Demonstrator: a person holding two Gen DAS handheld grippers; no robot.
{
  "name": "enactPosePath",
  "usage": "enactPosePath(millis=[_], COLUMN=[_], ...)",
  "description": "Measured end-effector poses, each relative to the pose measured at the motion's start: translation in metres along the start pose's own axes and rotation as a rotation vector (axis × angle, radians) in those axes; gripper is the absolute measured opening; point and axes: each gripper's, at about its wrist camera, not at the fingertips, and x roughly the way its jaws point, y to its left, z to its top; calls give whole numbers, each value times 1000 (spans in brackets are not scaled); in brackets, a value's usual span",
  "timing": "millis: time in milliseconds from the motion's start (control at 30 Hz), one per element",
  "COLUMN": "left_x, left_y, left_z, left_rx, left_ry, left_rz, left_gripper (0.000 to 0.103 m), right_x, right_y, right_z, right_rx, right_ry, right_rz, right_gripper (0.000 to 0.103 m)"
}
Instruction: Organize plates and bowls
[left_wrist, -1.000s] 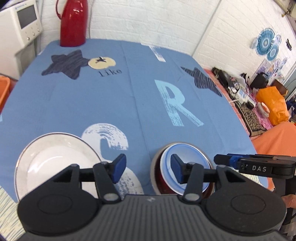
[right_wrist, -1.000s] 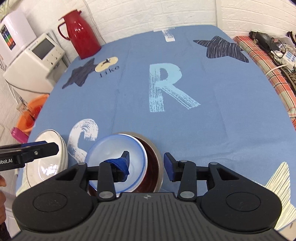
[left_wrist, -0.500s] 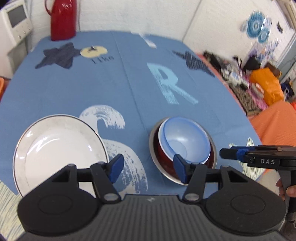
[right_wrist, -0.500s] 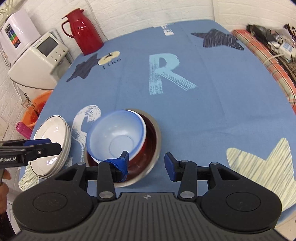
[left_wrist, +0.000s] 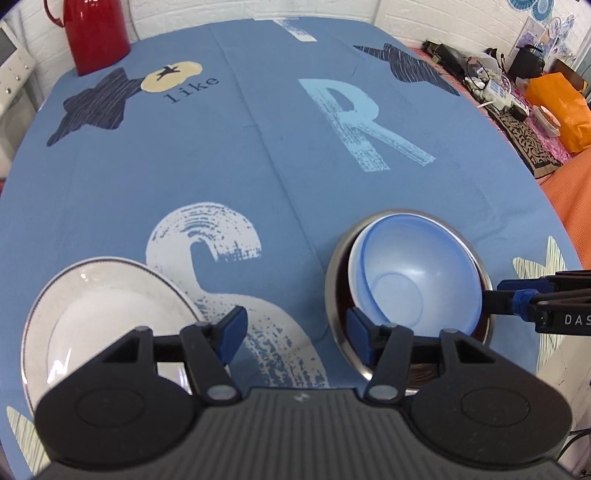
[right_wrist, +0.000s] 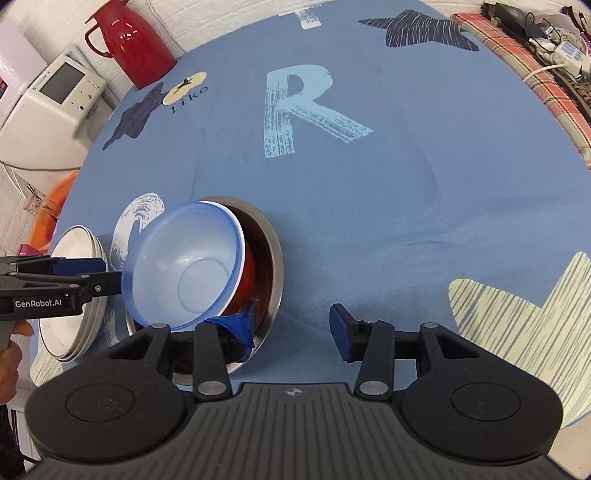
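1. The landmark is the steel bowl (left_wrist: 334, 280), which sits on the blue-clothed surface (left_wrist: 258, 155) near its front edge
2. Inside the steel bowl lies a red bowl (right_wrist: 249, 271), and a pale blue bowl (left_wrist: 417, 280) rests tilted in that one, its rim leaning up toward the left side of the steel bowl
3. To the left of the steel bowl, well apart, a white plate (left_wrist: 107, 314) tops a small stack of plates; the right wrist view shows several rims under it
4. The left gripper (left_wrist: 293, 334) hangs over the cloth between the plate stack and the steel bowl, fingers spread wide and holding nothing
5. The right gripper (right_wrist: 291, 328) is at the near right side of the steel bowl, fingers wide and empty; its left fingertip sits over the steel rim
6. Far beyond the steel bowl, at the back left of the surface, stands a red jug (right_wrist: 135, 38)
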Motion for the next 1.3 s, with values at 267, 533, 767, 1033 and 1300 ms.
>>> enactPosePath(millis=[267,533,767,1033,1300], left_x=[18,27,26,26,26], left_y=[3,14,15,15,16], left_z=[-1,-3,-4,-7,-9], left_rx=[-19,-77,-90,-110,-136], left_ry=[19,21,4,-2,-2], left_rz=[-32,-97,-97,-125,-136], left_gripper=[57,57,57,46,41], right_x=[20,29,27,28,29], right_y=[-2,-3,-1,0,3], right_z=[11,14,7,8,10], right_rx=[6,-7,7,-2,-9], right_ry=[33,8,-38,-26,-7], right_rz=[-9,-27,-43,-51,-60], right_gripper=[30,31,31,31,32])
